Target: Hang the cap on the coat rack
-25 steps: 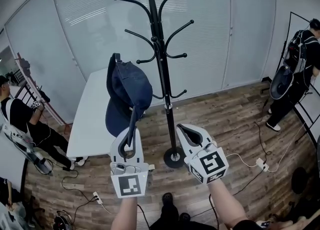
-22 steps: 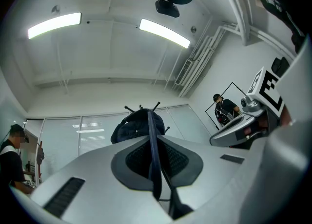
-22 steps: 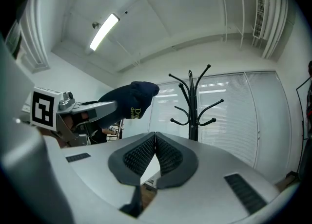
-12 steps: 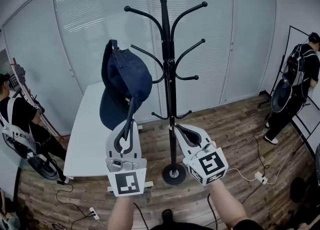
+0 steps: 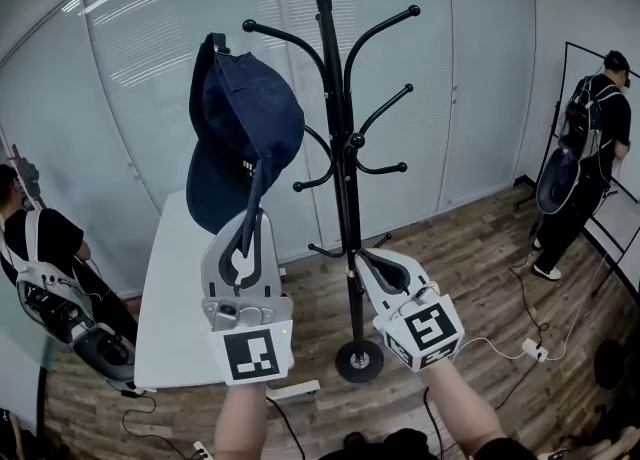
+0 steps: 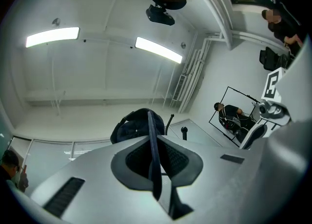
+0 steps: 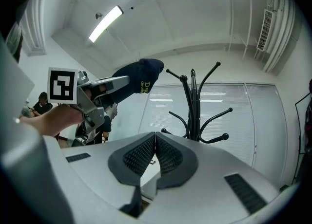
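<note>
A dark blue cap (image 5: 240, 138) is held up by its brim, which is pinched edge-on between the jaws of my left gripper (image 5: 250, 230). In the left gripper view the brim (image 6: 154, 155) runs straight down the middle of the pads, with the crown (image 6: 132, 126) above. The cap sits just left of the black coat rack (image 5: 340, 168), level with its upper hooks and apart from them. My right gripper (image 5: 378, 266) is lower, in front of the rack's pole, shut and empty. In the right gripper view the rack (image 7: 194, 111) stands ahead, the cap (image 7: 139, 84) to its left.
A white table (image 5: 175, 298) stands behind and left of the rack, whose round base (image 5: 358, 360) rests on the wood floor. A person (image 5: 50, 268) crouches at far left; another person (image 5: 585, 148) stands at far right by a black frame. Cables lie on the floor (image 5: 500, 278).
My left gripper has lifted the cap higher, from beside the rack's middle hooks up to its top hooks. The right gripper has stayed low by the pole.
</note>
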The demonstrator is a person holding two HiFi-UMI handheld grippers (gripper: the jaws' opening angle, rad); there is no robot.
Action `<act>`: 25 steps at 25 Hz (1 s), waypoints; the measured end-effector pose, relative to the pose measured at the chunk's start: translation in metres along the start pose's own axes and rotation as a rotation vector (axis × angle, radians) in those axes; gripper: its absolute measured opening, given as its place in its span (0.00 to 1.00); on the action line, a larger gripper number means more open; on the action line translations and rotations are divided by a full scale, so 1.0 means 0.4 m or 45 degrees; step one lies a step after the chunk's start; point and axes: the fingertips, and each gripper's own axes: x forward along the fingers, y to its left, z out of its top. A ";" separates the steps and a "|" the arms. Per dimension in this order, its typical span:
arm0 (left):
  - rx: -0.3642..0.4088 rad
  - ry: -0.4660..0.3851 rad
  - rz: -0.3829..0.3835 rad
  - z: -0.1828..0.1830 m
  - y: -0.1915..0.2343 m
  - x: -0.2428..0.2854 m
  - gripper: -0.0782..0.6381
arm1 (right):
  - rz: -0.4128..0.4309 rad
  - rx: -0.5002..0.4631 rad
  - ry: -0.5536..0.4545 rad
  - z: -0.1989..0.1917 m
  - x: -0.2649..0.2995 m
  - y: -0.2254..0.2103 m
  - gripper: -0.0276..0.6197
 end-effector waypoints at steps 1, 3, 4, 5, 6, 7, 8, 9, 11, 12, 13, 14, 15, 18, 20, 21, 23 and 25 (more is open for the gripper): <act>0.003 -0.009 -0.006 -0.001 0.002 0.006 0.15 | -0.005 0.002 0.005 -0.005 0.007 0.001 0.09; 0.012 -0.019 -0.024 -0.006 0.004 0.017 0.15 | -0.008 0.009 0.014 -0.013 0.020 0.005 0.09; 0.018 -0.021 -0.033 -0.009 0.003 0.022 0.15 | -0.007 0.009 0.016 -0.015 0.025 0.007 0.09; 0.025 -0.024 -0.040 -0.010 0.003 0.028 0.15 | -0.007 0.009 0.018 -0.017 0.029 0.008 0.09; 0.034 -0.028 -0.046 -0.010 0.004 0.034 0.15 | -0.007 0.009 0.021 -0.018 0.033 0.007 0.09; 0.043 -0.032 -0.050 -0.009 0.005 0.041 0.15 | -0.008 0.008 0.025 -0.018 0.036 0.005 0.09; 0.049 -0.038 -0.053 -0.006 0.005 0.048 0.15 | -0.008 0.006 0.031 -0.019 0.040 0.002 0.09; 0.053 -0.043 -0.057 -0.004 0.005 0.055 0.15 | -0.006 0.000 0.036 -0.019 0.043 0.000 0.09; 0.072 -0.055 -0.072 0.000 0.002 0.067 0.15 | -0.005 -0.010 0.038 -0.018 0.049 -0.006 0.09; 0.084 -0.058 -0.082 0.000 0.001 0.073 0.15 | -0.009 -0.007 0.037 -0.017 0.051 -0.007 0.09; 0.091 -0.060 -0.092 0.000 -0.002 0.078 0.15 | -0.014 -0.001 0.036 -0.017 0.052 -0.009 0.09; 0.094 -0.059 -0.102 -0.001 -0.005 0.083 0.15 | -0.017 0.002 0.035 -0.017 0.052 -0.009 0.09; 0.097 -0.059 -0.112 -0.002 -0.007 0.089 0.15 | -0.018 0.002 0.035 -0.019 0.052 -0.010 0.09; 0.121 -0.066 -0.130 -0.003 -0.012 0.106 0.15 | -0.024 0.007 0.033 -0.021 0.051 -0.013 0.09; 0.137 -0.063 -0.136 -0.008 -0.014 0.113 0.15 | -0.035 0.011 0.034 -0.024 0.050 -0.020 0.09; 0.143 -0.060 -0.140 -0.010 -0.015 0.116 0.15 | -0.042 0.015 0.035 -0.024 0.049 -0.024 0.09; 0.154 -0.057 -0.145 -0.011 -0.018 0.121 0.15 | -0.052 0.017 0.032 -0.023 0.047 -0.032 0.09; 0.163 -0.062 -0.149 -0.009 -0.020 0.128 0.15 | -0.051 0.014 0.025 -0.022 0.047 -0.037 0.09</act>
